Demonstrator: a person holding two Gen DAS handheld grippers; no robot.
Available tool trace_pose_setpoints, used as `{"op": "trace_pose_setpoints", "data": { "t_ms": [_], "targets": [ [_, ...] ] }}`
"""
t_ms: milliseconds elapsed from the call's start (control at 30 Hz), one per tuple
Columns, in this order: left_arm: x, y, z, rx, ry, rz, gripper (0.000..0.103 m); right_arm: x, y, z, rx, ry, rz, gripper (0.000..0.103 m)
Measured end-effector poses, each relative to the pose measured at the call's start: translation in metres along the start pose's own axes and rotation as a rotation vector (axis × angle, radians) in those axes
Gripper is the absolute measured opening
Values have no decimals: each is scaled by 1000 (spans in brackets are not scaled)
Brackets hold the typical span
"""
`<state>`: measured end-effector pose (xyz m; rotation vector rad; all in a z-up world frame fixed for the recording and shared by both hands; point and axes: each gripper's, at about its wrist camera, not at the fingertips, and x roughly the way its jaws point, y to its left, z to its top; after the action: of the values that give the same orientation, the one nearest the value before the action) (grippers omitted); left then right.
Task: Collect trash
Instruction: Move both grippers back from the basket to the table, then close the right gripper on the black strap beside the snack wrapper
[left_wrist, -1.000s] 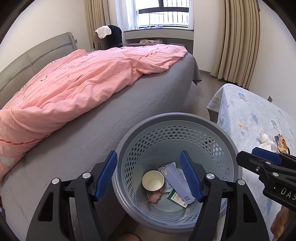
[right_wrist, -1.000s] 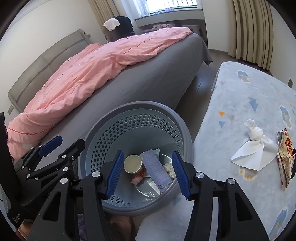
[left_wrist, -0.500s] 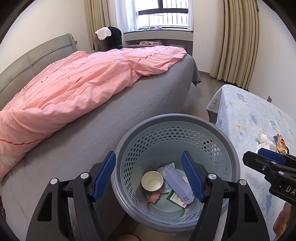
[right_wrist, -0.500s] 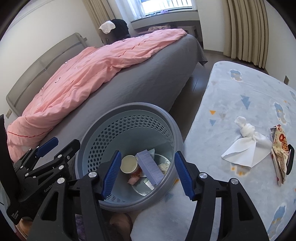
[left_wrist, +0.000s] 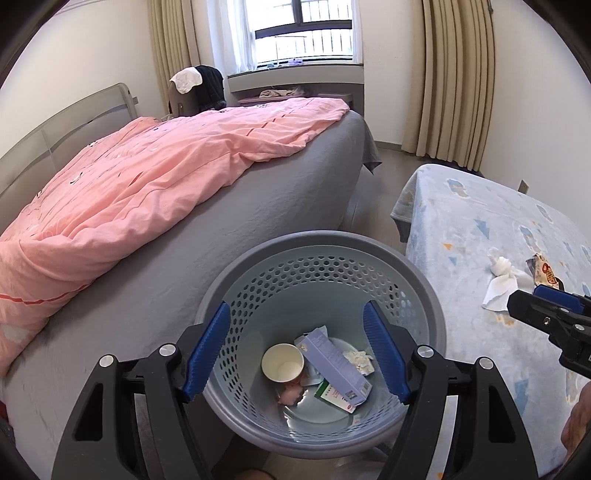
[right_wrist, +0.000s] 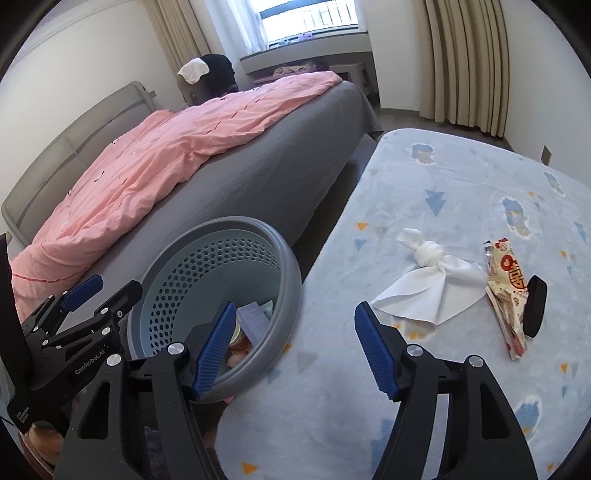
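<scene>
A grey perforated waste basket (left_wrist: 424, 291) (right_wrist: 273, 236) stands between the bed and a low table. Inside lie a paper cup (left_wrist: 282, 363), a lilac carton (left_wrist: 334, 363), a green-white packet (left_wrist: 334, 397) and crumpled paper (left_wrist: 358, 359). My left gripper (left_wrist: 297, 349) hangs open above the basket, nothing between its fingers. My right gripper (right_wrist: 293, 349) is over the table's near edge beside the basket, its jaws opening and empty. On the table lie a knotted white tissue (right_wrist: 432, 273) (left_wrist: 504, 280) and a red-and-cream snack wrapper (right_wrist: 508, 286) (left_wrist: 546, 271).
The table wears a pale blue patterned cloth (right_wrist: 461, 177). A small black oval object (right_wrist: 535, 310) rests on the wrapper. A grey bed (left_wrist: 258, 221) with a pink duvet (left_wrist: 147, 184) fills the left. Curtains (left_wrist: 454, 77) and a window close the back.
My right gripper has swung right, from over the basket to over the table edge, and its jaws have widened. My left gripper drifted back a little and stays open over the basket.
</scene>
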<state>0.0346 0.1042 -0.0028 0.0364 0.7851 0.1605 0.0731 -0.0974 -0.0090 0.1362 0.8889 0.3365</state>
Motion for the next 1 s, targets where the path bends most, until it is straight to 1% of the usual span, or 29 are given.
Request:
{"op": "trace_pose_setpoints", "data": {
  "t_ms": [300,733,833,1000],
  "targets": [
    [-2,-41,-3,48,9,-43,71,-25,-46,-5,55,-41,-48,67],
    [0,-114,-6,115,39,-137,71,-52,-129,-17,187,-73,-142,67],
    [2,-129,-3,126,42,-154,71,-54,-147,-19,201,-73,-181,67],
    [10,-150,4,136,49,-179,71,-52,-175,-22,237,-58,-219,67]
  ]
}}
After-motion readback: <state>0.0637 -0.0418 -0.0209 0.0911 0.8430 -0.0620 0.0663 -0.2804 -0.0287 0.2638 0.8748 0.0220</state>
